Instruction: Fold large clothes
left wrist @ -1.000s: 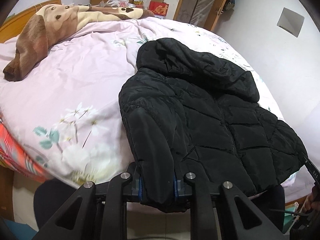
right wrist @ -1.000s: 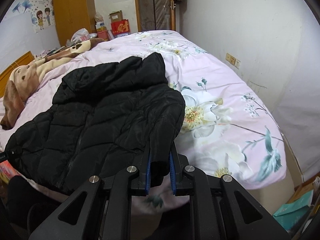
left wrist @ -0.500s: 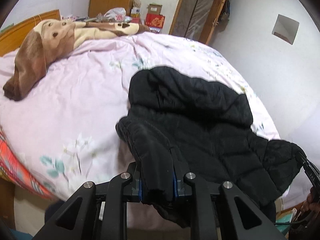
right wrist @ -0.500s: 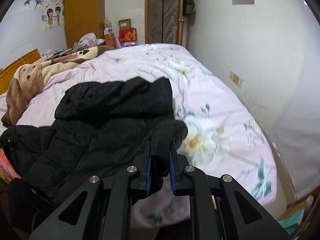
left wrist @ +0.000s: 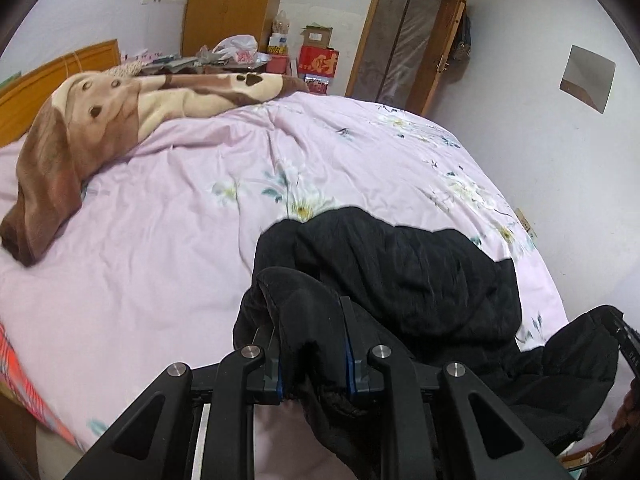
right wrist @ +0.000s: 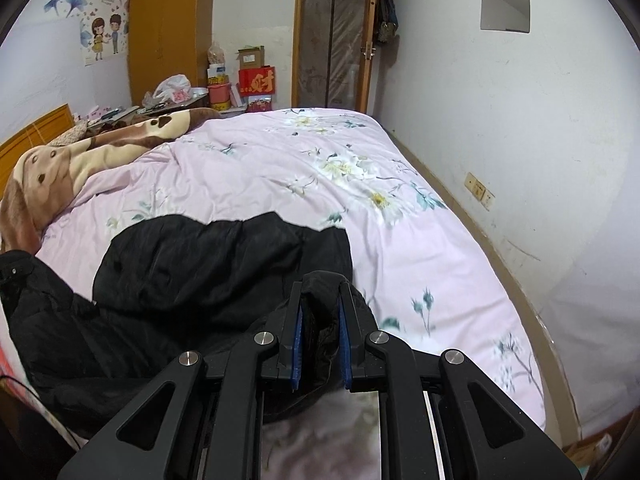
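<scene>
Black puffer jacket (left wrist: 420, 276) lies bunched at the near edge of the bed, on the pink floral quilt (left wrist: 168, 240). Its hood end spreads flat toward the far side; the near part is lifted and crumpled, partly hanging off the near edge. Same jacket (right wrist: 208, 264) in the right wrist view, dark mass filling the near left.

Left gripper (left wrist: 314, 344) is clamped on a thick fold of the jacket; fabric bulges up between the two blue-padded fingers (left wrist: 349, 356) and sags below them. Right gripper (right wrist: 320, 328) is clamped on another fold of the jacket, fingers close together with padding squeezed between them. In the left wrist view the right gripper's tip shows at the far right edge, with jacket fabric against it.

Quilt (right wrist: 400, 248) is wrinkled, flower print on the right side and near corner. A brown and cream dog-print blanket (left wrist: 120, 112) is heaped at the far left by the wooden headboard (left wrist: 52, 76). Beyond the bed: orange wardrobe (right wrist: 168, 28), red box (right wrist: 258, 80), white plastic bag (right wrist: 174, 88), door (right wrist: 334, 44). White wall on the right with a socket (right wrist: 478, 190).
</scene>
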The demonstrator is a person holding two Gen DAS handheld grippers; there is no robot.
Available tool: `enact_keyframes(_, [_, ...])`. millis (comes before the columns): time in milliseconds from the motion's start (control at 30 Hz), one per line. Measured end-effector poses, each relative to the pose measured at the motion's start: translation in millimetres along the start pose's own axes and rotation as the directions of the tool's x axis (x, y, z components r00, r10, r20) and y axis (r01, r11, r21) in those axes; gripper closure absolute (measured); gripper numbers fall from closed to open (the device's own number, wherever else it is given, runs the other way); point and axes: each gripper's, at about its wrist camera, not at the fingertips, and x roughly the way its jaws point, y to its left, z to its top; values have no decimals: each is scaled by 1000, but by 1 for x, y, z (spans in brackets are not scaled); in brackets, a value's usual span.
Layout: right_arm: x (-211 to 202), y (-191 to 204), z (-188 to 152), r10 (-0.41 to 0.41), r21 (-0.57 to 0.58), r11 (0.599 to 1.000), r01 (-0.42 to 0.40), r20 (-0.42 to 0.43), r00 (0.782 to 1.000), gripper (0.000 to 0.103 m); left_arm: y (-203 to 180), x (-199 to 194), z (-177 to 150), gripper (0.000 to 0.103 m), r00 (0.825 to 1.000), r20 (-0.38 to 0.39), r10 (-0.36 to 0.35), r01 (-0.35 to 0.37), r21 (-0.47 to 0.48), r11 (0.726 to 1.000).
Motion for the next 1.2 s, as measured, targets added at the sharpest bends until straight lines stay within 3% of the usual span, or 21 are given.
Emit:
enact_keyframes(367, [81, 2, 67, -27, -19, 999, 25, -95, 995, 88, -2, 88, 75, 80, 993, -98, 71, -73, -21, 997])
enact_keyframes(733, [168, 7, 110, -64, -45, 997, 55, -227, 972, 86, 15, 162, 114, 74, 974, -216, 61, -91, -134, 987])
enact_keyframes(833, [185, 5, 118, -86, -51, 996, 76, -246, 966, 85, 21, 172, 119, 68, 972, -225, 66, -101, -151, 983])
enact_keyframes(1000, [194, 5, 128, -111, -69, 993, 98, -226, 968, 83, 29, 169, 130, 62, 986, -152, 75, -97, -148, 984])
enact_keyframes(1067, [192, 5, 130, -116, -80, 992, 102, -191, 975, 83, 34, 167, 135, 46, 985, -142, 94, -114, -140, 984])
enact_keyframes(1200, [179, -5, 134, -138, -63, 989, 132, -89, 986, 75, 50, 158, 137, 39, 991, -94, 100, -113, -155, 981])
